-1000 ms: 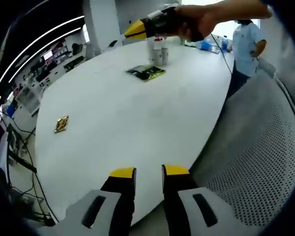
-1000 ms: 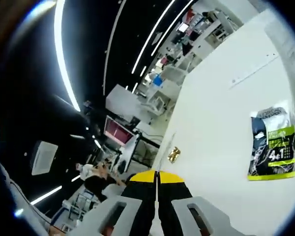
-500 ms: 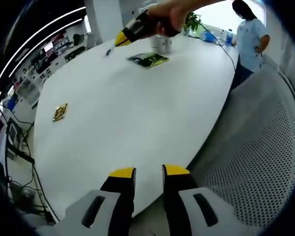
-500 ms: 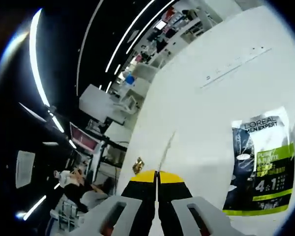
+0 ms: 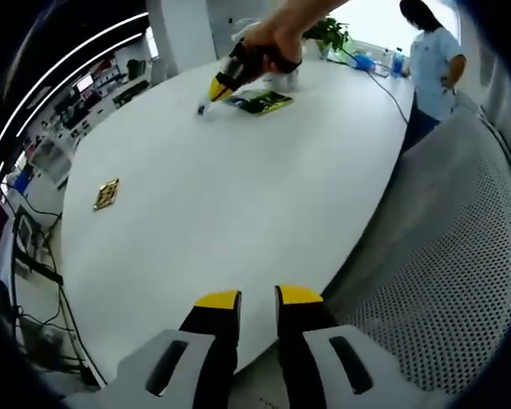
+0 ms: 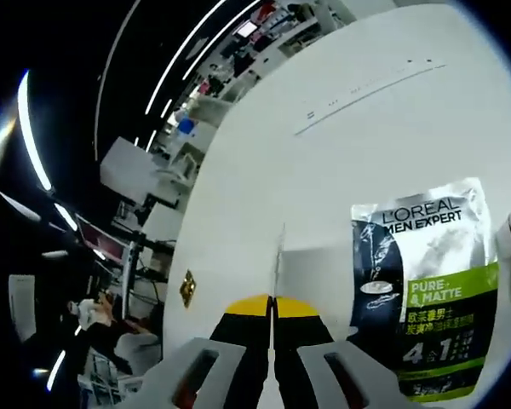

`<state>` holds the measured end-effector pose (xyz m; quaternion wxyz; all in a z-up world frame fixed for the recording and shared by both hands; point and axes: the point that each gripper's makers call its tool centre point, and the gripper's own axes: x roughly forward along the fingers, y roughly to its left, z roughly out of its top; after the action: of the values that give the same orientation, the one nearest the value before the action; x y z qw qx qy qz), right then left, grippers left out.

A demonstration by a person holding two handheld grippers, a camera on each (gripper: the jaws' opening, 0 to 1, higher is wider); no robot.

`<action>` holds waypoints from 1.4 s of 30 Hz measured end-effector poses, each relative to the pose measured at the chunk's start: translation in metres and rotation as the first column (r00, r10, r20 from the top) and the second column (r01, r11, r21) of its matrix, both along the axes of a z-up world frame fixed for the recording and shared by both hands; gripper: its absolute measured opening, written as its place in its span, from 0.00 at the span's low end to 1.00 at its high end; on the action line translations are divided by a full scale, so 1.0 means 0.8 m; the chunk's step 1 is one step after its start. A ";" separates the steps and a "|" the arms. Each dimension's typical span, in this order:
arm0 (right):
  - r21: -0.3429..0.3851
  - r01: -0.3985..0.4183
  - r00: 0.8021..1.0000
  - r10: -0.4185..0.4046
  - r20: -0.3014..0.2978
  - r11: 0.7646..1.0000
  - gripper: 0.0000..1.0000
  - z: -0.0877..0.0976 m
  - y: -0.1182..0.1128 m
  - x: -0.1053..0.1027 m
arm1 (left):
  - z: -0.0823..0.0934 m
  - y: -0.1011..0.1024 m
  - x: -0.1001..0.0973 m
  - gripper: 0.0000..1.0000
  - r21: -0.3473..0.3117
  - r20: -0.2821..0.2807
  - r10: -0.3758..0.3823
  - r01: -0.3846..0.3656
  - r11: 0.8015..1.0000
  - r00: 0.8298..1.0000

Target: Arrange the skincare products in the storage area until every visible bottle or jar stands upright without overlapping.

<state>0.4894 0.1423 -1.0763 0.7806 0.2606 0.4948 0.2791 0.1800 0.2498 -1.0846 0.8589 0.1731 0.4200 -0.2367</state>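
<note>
Bottles (image 5: 283,78) at the far side of the white oval table (image 5: 238,204), mostly hidden behind a hand (image 5: 268,47). Flat glossy sachet (image 6: 426,290) just beside, cut off at the edge. Right gripper (image 6: 272,311) pressed closed on a thin pale strip, hard to identify. Left gripper (image 5: 257,300) slightly parted, empty, near a perforated grey chair (image 5: 443,281).

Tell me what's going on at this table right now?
A person works at a white table with a gripper in each hand. The right gripper, jaws shut, hangs low over the table beside a flat dark and green skincare packet. The left gripper waits slightly open at the near table edge, holding nothing. A small gold item lies apart on the table. Bottles behind the packet are too hidden to judge.
</note>
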 end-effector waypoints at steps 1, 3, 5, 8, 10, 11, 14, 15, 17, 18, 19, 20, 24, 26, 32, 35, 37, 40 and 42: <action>-0.005 0.005 1.000 -0.005 -0.007 1.000 0.00 -0.002 -0.002 -0.001 | 0.000 0.000 0.000 0.12 0.001 0.000 -0.002 0.002 1.000 1.000; -0.015 0.025 0.999 -0.025 -0.032 1.000 0.00 -0.008 -0.007 -0.001 | 0.000 -0.001 -0.001 0.11 0.002 -0.002 -0.005 0.005 1.000 1.000; -0.011 0.044 0.998 -0.044 -0.041 0.999 0.00 -0.010 -0.011 0.001 | -0.001 -0.001 -0.001 0.11 0.003 -0.003 -0.006 0.006 1.000 1.000; 0.015 0.104 0.991 -0.102 -0.085 0.994 0.00 -0.013 -0.014 0.004 | -0.002 -0.001 -0.002 0.09 0.008 -0.007 -0.011 0.011 1.000 1.000; 0.013 0.119 0.987 -0.117 -0.110 0.993 0.00 -0.020 -0.020 0.005 | -0.002 -0.001 -0.002 0.08 0.014 -0.005 -0.014 0.014 1.000 1.000; 0.013 0.124 0.986 -0.122 -0.113 0.992 0.00 -0.020 -0.021 0.005 | -0.001 -0.001 -0.001 0.09 0.013 0.001 -0.014 0.014 1.000 1.000; 0.001 0.124 0.983 -0.123 -0.133 0.992 0.00 -0.024 -0.023 0.003 | 0.001 -0.001 -0.001 0.08 0.012 0.008 -0.012 0.012 1.000 1.000; 0.000 0.129 0.982 -0.128 -0.138 0.992 0.00 -0.025 -0.024 0.003 | 0.000 -0.001 -0.001 0.08 0.014 0.006 -0.014 0.014 1.000 1.000; -0.017 0.125 0.981 -0.126 -0.145 0.992 0.00 -0.027 -0.025 0.003 | 0.000 -0.001 -0.001 0.08 0.016 0.005 -0.015 0.015 1.000 1.000; -0.026 0.120 0.982 -0.123 -0.144 0.992 0.00 -0.028 -0.026 0.002 | 0.000 -0.001 -0.001 0.08 0.016 0.004 -0.015 0.015 1.000 1.000; -0.041 0.112 0.984 -0.116 -0.134 0.993 0.00 -0.028 -0.026 0.003 | 0.000 -0.001 -0.002 0.07 0.016 0.003 -0.015 0.015 1.000 1.000; -0.047 0.108 0.985 -0.113 -0.129 0.993 0.00 -0.029 -0.026 0.003 | 0.000 0.000 -0.001 0.07 0.019 0.006 -0.016 0.016 1.000 1.000; -0.052 0.114 0.984 -0.120 -0.132 0.992 0.00 -0.029 -0.027 0.005 | 0.001 0.001 0.000 0.08 0.022 0.010 -0.012 0.012 1.000 1.000; -0.063 0.113 0.984 -0.121 -0.128 0.992 0.01 -0.030 -0.028 0.005 | 0.001 0.002 0.000 0.07 0.024 0.012 -0.013 0.013 1.000 1.000; -0.072 0.129 0.981 -0.137 -0.135 0.989 0.05 -0.029 -0.032 0.004 | 0.002 0.003 0.001 0.08 0.033 0.021 -0.016 0.015 0.999 1.000; -0.073 0.135 0.981 -0.144 -0.128 0.988 0.06 -0.024 -0.034 0.005 | 0.002 0.004 0.001 0.09 0.040 0.023 -0.016 0.015 0.999 1.000; -0.090 0.119 0.986 -0.129 -0.106 0.989 0.05 -0.020 -0.036 0.006 | 0.002 0.004 0.002 0.09 0.041 0.024 -0.015 0.014 0.999 1.000; -0.138 0.043 0.998 -0.050 -0.046 0.989 0.04 -0.015 -0.037 0.004 | 0.004 0.004 0.003 0.08 0.042 0.035 -0.018 0.017 0.999 0.999; -0.179 -0.028 0.999 0.024 -0.025 0.984 0.05 -0.011 -0.032 -0.003 | 0.005 0.004 0.004 0.08 0.043 0.042 -0.020 0.018 0.999 0.999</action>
<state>0.4866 0.1167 -1.0851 0.7916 0.1860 0.5299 0.2408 0.1831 0.2529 -1.0803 0.8615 0.2002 0.4048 -0.2320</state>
